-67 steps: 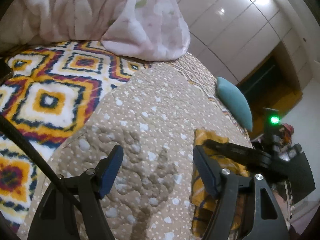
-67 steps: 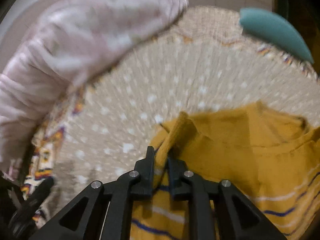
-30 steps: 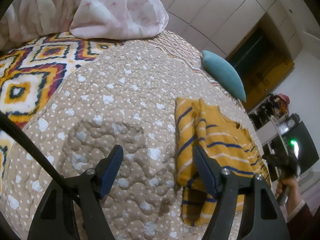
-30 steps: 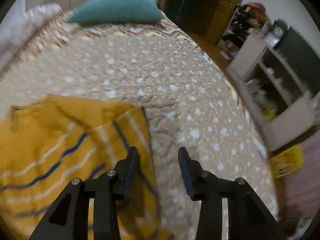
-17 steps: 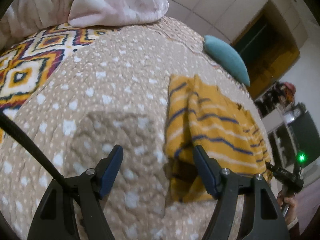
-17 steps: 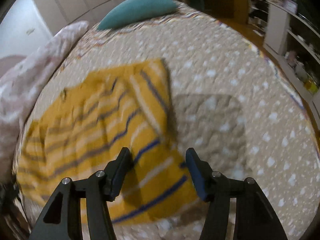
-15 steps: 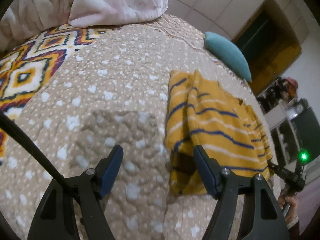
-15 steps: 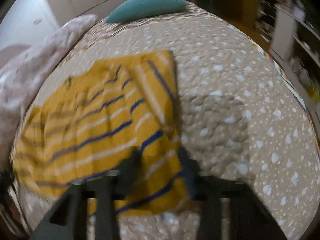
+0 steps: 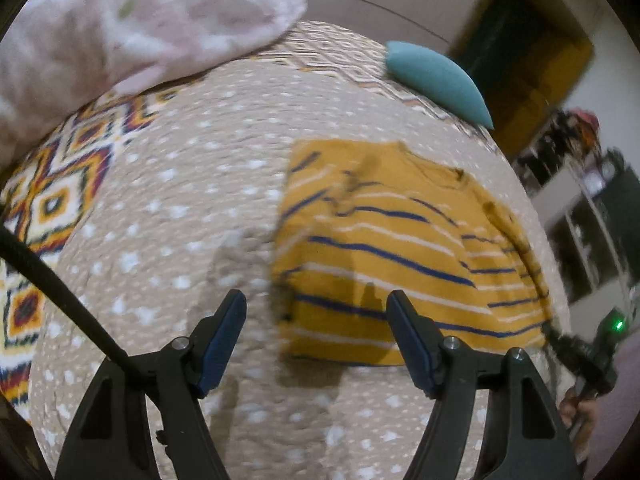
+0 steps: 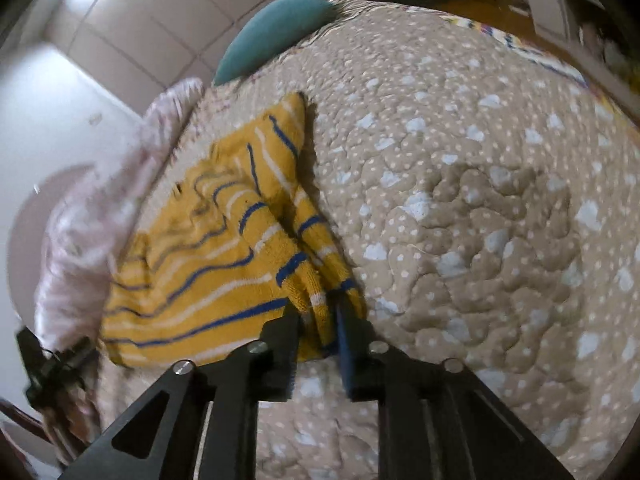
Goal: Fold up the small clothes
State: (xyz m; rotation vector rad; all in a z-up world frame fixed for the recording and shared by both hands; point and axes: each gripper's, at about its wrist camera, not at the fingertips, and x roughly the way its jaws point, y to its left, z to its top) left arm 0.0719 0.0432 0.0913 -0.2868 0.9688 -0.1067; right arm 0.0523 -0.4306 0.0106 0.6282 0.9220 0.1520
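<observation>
One striped top [image 9: 392, 248] flat on quilt [image 9: 168, 216], right gripper [image 10: 318, 332] jaws clenched on its corner, left gripper [image 9: 316, 332] jaws spread wide, hovering above near edge, holding nothing.

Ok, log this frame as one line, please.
left tongs: open, above quilt | right tongs: shut on striped shirt corner | shirt: partly folded, flat on quilt
</observation>
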